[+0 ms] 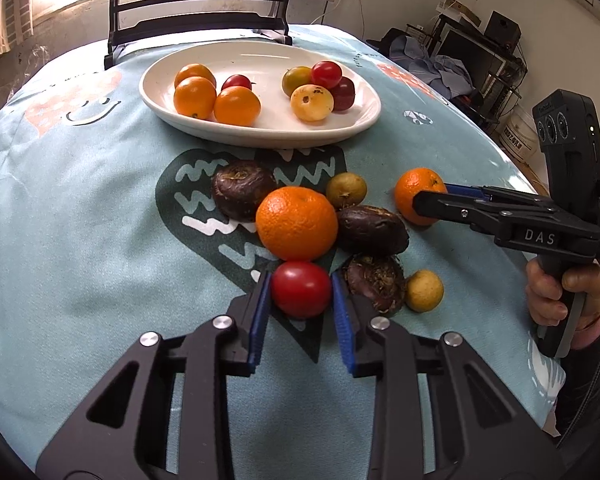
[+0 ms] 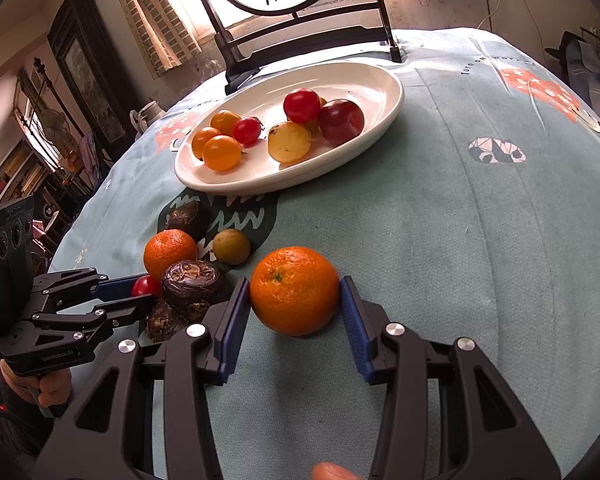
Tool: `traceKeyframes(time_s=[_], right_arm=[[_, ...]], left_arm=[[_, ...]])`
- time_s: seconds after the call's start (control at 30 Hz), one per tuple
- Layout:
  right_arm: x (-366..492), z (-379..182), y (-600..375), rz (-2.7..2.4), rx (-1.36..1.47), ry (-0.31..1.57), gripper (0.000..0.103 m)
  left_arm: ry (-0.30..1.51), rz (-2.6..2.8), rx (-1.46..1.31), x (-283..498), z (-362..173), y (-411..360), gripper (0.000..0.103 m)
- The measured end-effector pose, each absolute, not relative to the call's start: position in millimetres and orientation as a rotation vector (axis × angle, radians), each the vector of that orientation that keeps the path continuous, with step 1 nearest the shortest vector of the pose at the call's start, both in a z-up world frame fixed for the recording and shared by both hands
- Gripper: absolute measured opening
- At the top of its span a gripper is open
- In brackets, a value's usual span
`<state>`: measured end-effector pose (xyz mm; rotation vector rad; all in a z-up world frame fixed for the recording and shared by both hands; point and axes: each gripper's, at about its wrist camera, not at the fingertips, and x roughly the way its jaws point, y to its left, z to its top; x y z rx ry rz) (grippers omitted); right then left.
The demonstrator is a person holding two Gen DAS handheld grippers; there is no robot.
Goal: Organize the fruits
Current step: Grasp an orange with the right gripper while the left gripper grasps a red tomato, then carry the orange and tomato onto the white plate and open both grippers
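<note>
Fruits lie in two groups on a surface covered by a light blue printed cloth: some already in a white oval plate, the rest loose on the cloth in front of it. In the plate, three small orange fruits and a red one sit at one end, while a yellow, a greenish and two red ones cluster at the other. The left hand-held gripper is pressed onto a red tomato, its blue pads touching both sides of the fruit as it rests on the cloth. Just beyond the tomato sits a large orange, with three dark brown water chestnuts and two small yellow-green fruits around it. The right hand-held gripper grips a second orange, which stands on the cloth to the side of that cluster; both blue pads meet its skin. A hand holds the right tool's grip at the frame edge. Behind the plate stands a dark wooden frame with a round painted panel
</note>
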<state>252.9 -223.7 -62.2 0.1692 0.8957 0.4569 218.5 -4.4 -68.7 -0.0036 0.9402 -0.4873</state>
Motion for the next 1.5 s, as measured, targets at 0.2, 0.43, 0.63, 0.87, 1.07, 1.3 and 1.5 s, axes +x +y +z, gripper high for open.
traceKeyframes(time_s=[0.2, 0.43, 0.63, 0.87, 1.07, 1.3, 1.5], right_arm=[[253, -62, -224, 0.465, 0.174, 0.897, 0.046], [249, -51, -231, 0.538, 0.26, 0.847, 0.046], [269, -35, -230, 0.573, 0.305, 0.801, 0.046], [318, -20, -210, 0.468, 0.221, 0.705, 0.046], [341, -23, -204, 0.42, 0.177, 0.666, 0.046], [363, -22, -198, 0.446, 0.202, 0.629, 0.047], [350, -6, -203, 0.473, 0.221, 0.573, 0.066]], left_arm=[[0.936, -0.478, -0.001, 218, -67, -3, 0.03], [0.892, -0.488, -0.039, 213, -56, 4, 0.03], [0.813, -0.472, -0.069, 238, -22, 9, 0.03], [0.772, -0.394, -0.046, 312, -2, -11, 0.03], [0.785, -0.314, -0.035, 361, -14, -22, 0.03], [0.804, -0.255, -0.044, 389, -20, -25, 0.039], [0.731, -0.206, -0.087, 364, 2, -8, 0.085]])
